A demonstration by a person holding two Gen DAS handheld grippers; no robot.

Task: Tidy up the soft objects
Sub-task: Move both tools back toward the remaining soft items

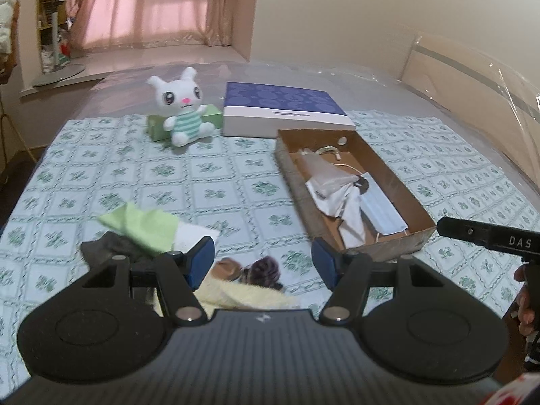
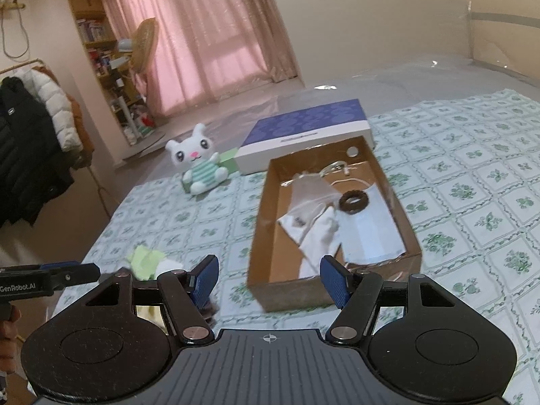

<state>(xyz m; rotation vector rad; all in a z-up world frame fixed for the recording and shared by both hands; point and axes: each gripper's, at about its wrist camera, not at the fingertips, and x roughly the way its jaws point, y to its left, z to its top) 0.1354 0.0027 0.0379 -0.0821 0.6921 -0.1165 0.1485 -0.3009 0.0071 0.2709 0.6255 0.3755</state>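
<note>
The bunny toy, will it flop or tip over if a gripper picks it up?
The bunny looks plush, so it would probably squash and feel light. It sits leaning on a green box, so a push might tip it. Its fuzzy fabric likely won't slip.

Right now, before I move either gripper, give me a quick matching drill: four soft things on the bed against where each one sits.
1 face mask
2 plush rabbit
3 green cloth
4 brown hair tie

A against the small green box
B in the cardboard box, near end
C on the bedspread, outside any box
D in the cardboard box, middle

Pairs: 1-B, 2-A, 3-C, 4-D
</note>
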